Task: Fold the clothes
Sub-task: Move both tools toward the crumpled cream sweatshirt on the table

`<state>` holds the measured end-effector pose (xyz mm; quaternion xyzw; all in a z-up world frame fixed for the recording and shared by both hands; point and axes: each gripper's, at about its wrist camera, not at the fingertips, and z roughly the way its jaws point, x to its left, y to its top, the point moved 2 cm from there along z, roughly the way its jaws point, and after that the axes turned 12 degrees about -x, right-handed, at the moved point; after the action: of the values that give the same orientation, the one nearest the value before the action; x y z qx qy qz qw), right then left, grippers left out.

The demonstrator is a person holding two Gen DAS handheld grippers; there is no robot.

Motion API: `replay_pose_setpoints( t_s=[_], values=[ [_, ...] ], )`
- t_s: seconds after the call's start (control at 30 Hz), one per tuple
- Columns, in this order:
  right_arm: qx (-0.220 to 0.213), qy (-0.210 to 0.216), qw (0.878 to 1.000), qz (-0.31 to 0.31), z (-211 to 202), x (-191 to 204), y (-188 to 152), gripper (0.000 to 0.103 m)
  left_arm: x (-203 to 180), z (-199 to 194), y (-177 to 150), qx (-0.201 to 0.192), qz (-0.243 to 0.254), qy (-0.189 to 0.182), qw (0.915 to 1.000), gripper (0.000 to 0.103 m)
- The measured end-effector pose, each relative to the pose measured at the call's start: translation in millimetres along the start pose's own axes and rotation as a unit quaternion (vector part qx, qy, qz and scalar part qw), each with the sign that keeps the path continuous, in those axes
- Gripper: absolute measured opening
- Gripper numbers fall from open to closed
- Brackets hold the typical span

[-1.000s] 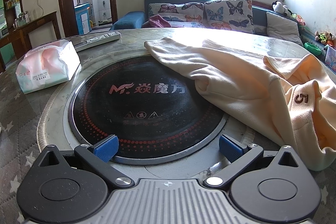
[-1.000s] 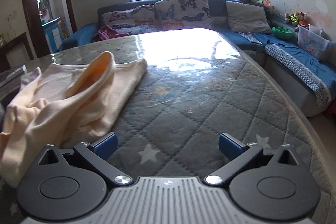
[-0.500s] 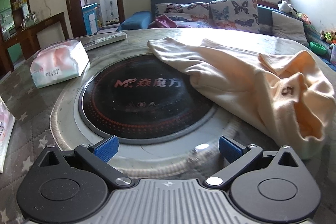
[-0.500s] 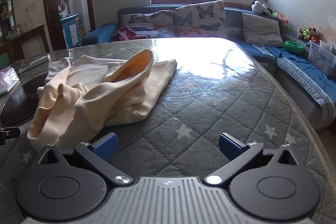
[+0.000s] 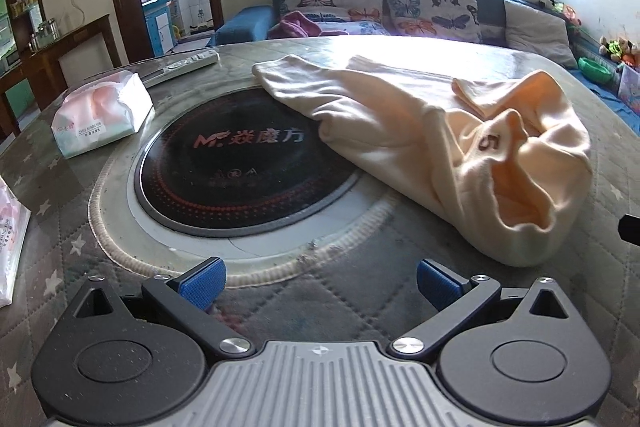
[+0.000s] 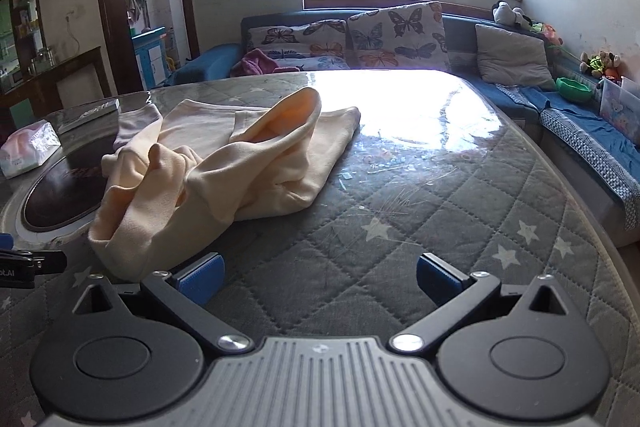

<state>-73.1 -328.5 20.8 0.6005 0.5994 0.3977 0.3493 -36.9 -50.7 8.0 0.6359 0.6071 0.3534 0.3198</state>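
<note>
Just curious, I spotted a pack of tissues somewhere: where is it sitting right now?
The tissue pack lies on the table at the left of the left wrist view, beside the round black cooktop and just in front of the remote control.

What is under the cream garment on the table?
The cream garment lies partly over the black round cooktop and partly on the quilted star table cover. Whatever lies beneath its bunched folds is hidden.
</note>
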Motion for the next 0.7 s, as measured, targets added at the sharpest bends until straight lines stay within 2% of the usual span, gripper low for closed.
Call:
replay_pose_setpoints(
  t_s=[0.7],
  values=[
    [-0.002,0.02,1.0,-0.007,-11,15,4,0.103,-24,-15,2,0.013,0.017,-0.023,0.9995,0.103]
  ],
)
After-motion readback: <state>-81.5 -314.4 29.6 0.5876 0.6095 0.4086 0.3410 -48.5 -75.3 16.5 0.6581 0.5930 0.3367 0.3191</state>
